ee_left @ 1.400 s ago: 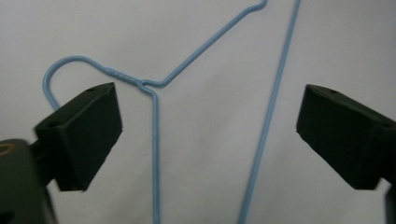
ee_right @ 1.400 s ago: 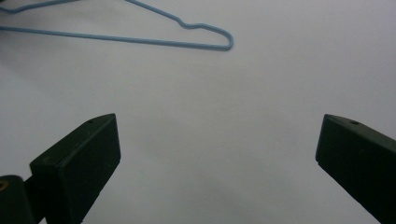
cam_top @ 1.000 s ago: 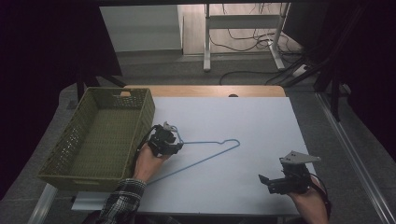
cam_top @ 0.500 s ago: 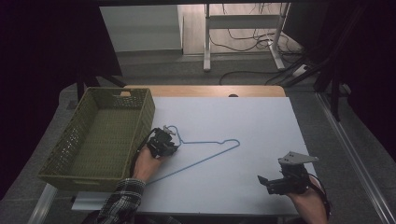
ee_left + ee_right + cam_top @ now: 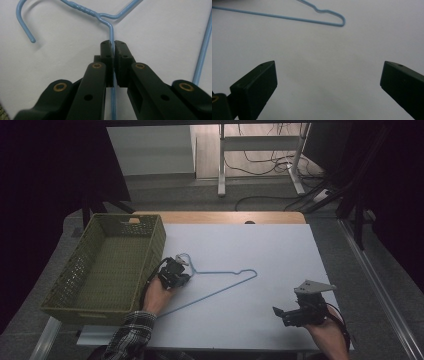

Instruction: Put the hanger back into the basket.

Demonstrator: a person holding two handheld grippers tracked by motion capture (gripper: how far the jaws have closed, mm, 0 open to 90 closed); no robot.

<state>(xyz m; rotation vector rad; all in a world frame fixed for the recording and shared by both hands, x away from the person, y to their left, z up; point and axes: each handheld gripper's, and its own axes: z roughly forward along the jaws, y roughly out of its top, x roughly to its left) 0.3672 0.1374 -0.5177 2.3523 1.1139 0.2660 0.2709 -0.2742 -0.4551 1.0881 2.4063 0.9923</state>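
A light blue wire hanger (image 5: 220, 282) lies on the white table, its hook (image 5: 184, 259) pointing toward the basket. My left gripper (image 5: 176, 271) is shut on the hanger's shoulder wire just below the twisted neck. In the left gripper view the wire (image 5: 111, 35) runs straight between the closed jaws of the left gripper (image 5: 114, 45), and the hook (image 5: 23, 22) curls at upper left. My right gripper (image 5: 285, 312) rests open near the table's front right, holding nothing. In the right gripper view the hanger's far end (image 5: 334, 18) lies well ahead of the wide-apart fingertips (image 5: 262, 75).
A green woven basket (image 5: 80, 285) stands at the table's left side, close beside my left hand. The white tabletop (image 5: 270, 250) stretches between the two grippers. Table legs and cables (image 5: 260, 165) show on the floor beyond the far edge.
My left gripper has shifted slightly, keeping its hold near the hanger's neck. The right gripper has barely moved.
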